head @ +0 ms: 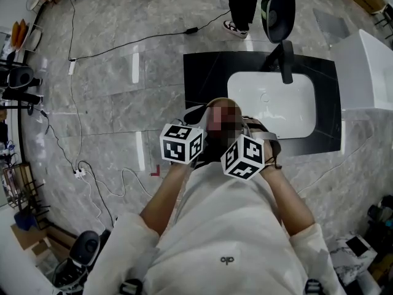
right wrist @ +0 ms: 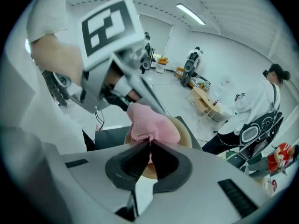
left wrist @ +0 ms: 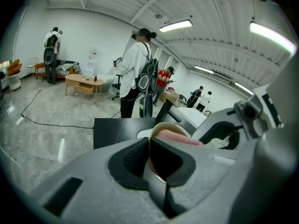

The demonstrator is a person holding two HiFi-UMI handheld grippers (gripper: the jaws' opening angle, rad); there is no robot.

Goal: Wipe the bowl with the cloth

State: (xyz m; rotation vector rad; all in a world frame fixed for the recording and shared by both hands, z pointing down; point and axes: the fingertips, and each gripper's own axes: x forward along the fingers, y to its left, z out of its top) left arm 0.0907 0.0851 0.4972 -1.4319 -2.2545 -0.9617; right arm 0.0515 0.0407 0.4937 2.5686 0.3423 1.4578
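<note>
A tan bowl [left wrist: 165,125] is held up in front of the person, above the sink counter. My left gripper [left wrist: 149,141] is shut on the bowl's rim, one pad inside and one outside. A pink cloth [right wrist: 149,122] lies bunched inside the bowl [right wrist: 183,131], and my right gripper [right wrist: 150,141] is shut on its lower edge. The cloth [left wrist: 178,138] shows over the rim in the left gripper view too. In the head view only the marker cubes of the left gripper [head: 182,143] and the right one [head: 244,157] show, side by side; the bowl there is hidden.
A black counter [head: 202,78] with a white sink [head: 273,103] and a black faucet [head: 287,63] lies just beyond the grippers. Cables [head: 92,171] run over the marble floor at left. A person with a backpack [left wrist: 138,69] stands by the counter; others are farther off.
</note>
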